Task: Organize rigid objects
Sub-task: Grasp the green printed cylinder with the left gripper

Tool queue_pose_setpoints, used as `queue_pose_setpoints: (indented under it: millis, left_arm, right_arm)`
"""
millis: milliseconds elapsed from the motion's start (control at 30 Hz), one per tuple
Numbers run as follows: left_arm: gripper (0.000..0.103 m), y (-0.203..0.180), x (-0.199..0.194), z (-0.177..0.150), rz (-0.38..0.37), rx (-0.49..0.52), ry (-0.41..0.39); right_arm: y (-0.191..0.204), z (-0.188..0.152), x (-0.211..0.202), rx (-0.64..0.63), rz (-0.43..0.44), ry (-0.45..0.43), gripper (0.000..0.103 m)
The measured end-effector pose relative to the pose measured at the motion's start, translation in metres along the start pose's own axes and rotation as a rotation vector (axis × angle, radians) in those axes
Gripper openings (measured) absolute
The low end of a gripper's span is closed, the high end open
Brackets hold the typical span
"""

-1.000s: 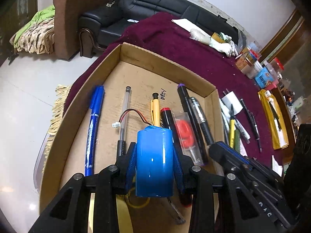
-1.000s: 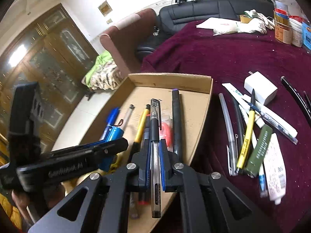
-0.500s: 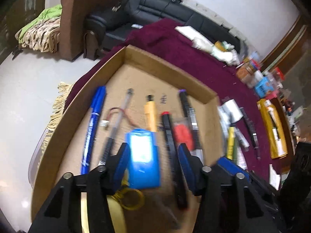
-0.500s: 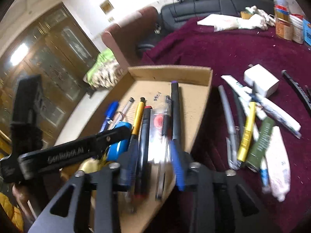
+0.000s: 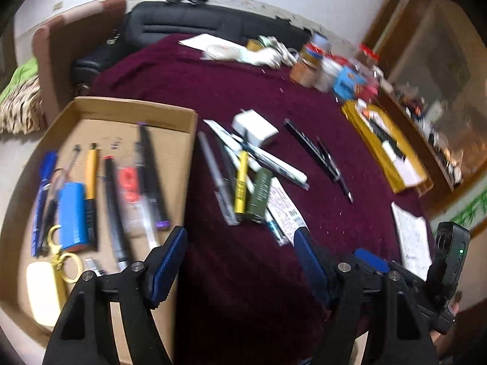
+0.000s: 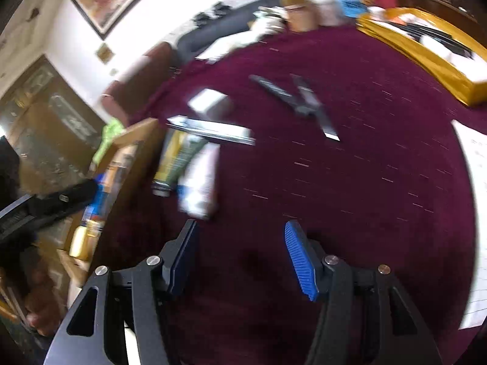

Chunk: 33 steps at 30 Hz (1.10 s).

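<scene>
Pens and other stationery are split between two places: a row already lies in the cardboard box (image 5: 170, 112) at the left edge of the tabletop (image 5: 231, 85), and a loose pile remains on the maroon cloth just beside the box's right wall. In the box: blue marker (image 5: 45, 182), blue battery pack (image 5: 72, 216), yellow pen (image 5: 90, 170), black pens, a red item in a clear sleeve, gold scissors (image 5: 62, 258) at the near end. In the pile: yellow-and-black pen (image 5: 240, 182), green tube (image 5: 260, 194), white charger block (image 5: 255, 127), white tube (image 5: 284, 203), several pens crossed over one another. A black knife-like tool (image 6: 292, 100) lies well apart, toward the middle of the tabletop. Left gripper (image 5: 240, 255) spread and opening wider, nothing between the jaws; it hangs over bare cloth between box and pile. Right gripper (image 6: 240, 252) likewise opening and empty, over bare cloth on the near side of the pile. Both views are smeared, so positions in the pile are approximate. Risks, as judged: the pile is crossed and touching, so a pinch on one pen could drag or flick its neighbours, or close on two at once. The two grippers are near each other and could collide when reaching for the same pile. Round pens may roll on the cloth if nudged. A wide jaw coming down close to the box wall could catch its rim and shift the box.
</scene>
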State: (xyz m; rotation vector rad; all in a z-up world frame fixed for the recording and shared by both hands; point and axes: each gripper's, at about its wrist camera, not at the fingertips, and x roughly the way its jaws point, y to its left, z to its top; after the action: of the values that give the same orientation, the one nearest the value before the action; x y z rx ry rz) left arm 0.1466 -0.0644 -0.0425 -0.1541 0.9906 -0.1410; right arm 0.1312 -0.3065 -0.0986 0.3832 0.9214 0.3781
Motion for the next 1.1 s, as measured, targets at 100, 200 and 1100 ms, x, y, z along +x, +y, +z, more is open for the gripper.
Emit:
queue_pose_setpoints:
  millis: [100,200,1100]
  left_arm:
    - [0.076,-0.015,0.018,0.005,0.012,0.036,0.035]
    - [0.076,-0.025,0.032,0.013,0.018,0.059,0.058]
    - [0.019,-0.019,0.073,0.017,-0.058,0.036,0.187]
  right_arm:
    - [-0.011,-0.007,-0.001,-0.011,0.005,-0.006,0.058]
    - [-0.008,-0.01,-0.001,-0.044,-0.033,0.004,0.061]
    - [-0.012,0.02,-0.001,-0.019,0.039,-0.022,0.044]
